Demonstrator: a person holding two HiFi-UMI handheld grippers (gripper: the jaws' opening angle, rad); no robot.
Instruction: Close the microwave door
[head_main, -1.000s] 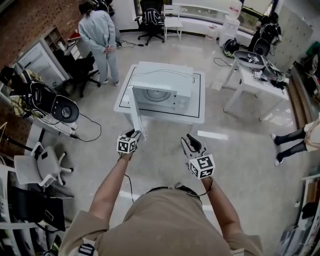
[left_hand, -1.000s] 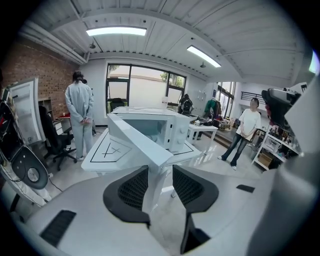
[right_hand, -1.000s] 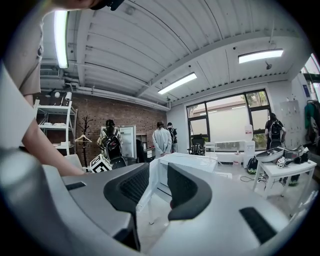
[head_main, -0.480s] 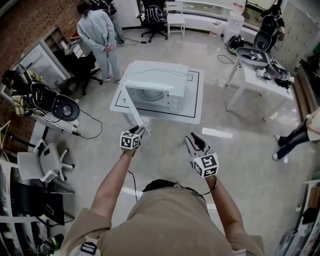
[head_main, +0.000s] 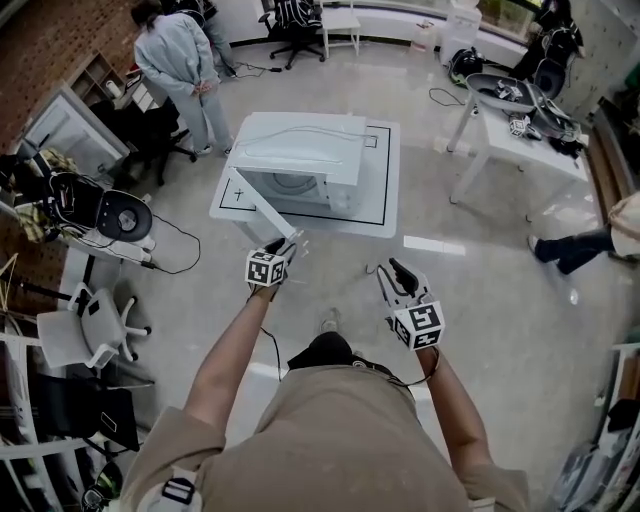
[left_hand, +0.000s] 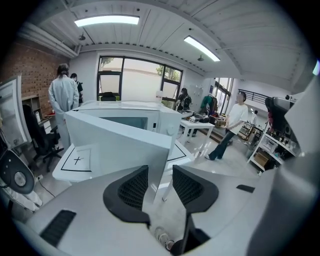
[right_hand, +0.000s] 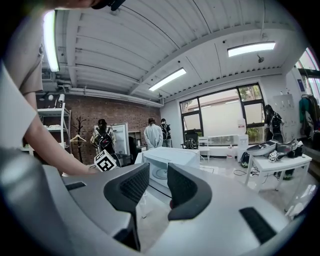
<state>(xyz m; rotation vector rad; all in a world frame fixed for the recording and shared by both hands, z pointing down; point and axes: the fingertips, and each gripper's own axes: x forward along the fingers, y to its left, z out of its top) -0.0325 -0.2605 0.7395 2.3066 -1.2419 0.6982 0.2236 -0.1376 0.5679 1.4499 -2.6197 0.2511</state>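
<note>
Microwave door (head_main: 258, 212), a flat white panel, stands swung out over the front edge of the low white table (head_main: 388, 205), which carries the white box-shaped microwave oven (head_main: 300, 150) in the head view. The left gripper (head_main: 285, 248) is at the door's free edge; the right gripper (head_main: 392, 275) hangs apart over the floor.

Left gripper view: the jaws are narrowly parted, with the door's edge (left_hand: 159, 150) in the gap.

Right gripper view: the jaws are narrowly parted, with nothing between them.

microwave (head_main: 300, 150) on table (head_main: 386, 208), person (head_main: 178, 62) behind left
</note>
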